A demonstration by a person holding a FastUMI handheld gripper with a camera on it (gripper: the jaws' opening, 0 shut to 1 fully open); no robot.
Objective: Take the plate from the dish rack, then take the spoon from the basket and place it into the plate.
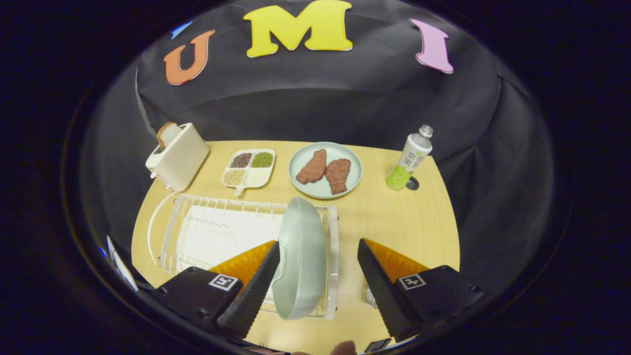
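two fingers of the gripper [318,264] stand wide apart, and the pale green round plate [300,256] stands on edge between them in the white wire dish rack [197,231], close against the left finger. beyond them lies a second green plate with brown meat pieces [325,170].

You see a pale green plate [300,256] standing in a white dish rack [217,231] on a light wood table [409,222]. Your gripper [318,276] is wide open, with one finger right beside that plate. Farther back, another pale green plate [345,185] has two reddish-brown meat pieces [325,170], next to a cream toaster [180,158] and a green and white bottle [409,160].
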